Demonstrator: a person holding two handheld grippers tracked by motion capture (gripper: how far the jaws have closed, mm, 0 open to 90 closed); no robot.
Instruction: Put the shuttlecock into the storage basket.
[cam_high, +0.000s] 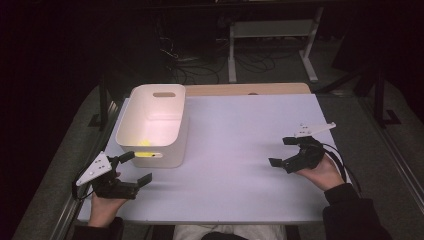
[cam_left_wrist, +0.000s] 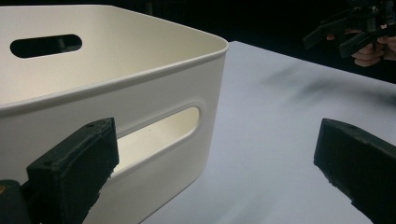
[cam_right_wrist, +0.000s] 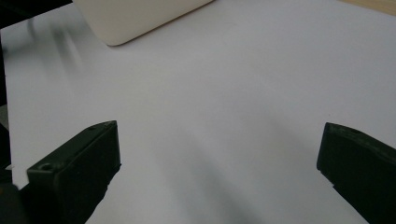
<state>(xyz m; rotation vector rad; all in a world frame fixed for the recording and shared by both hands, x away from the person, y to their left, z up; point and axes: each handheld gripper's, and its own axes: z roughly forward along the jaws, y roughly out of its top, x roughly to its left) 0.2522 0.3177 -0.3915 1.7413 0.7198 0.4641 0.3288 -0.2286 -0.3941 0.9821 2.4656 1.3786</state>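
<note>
Jaws of the left gripper (cam_high: 131, 167) stood wide and empty at the table's (cam_high: 240, 150) near-left corner, just beside the white storage bin (cam_high: 150, 102), which held something yellow (cam_high: 144, 143). Right gripper (cam_high: 283, 151) hovered wide, empty, near the right edge. No writing was legible.

My L gripper (cam_high: 131, 169) sits low near-left, jaws wide apart. R gripper (cam_high: 282, 151) at right, jaws spread too, nothing between either pair.
</note>
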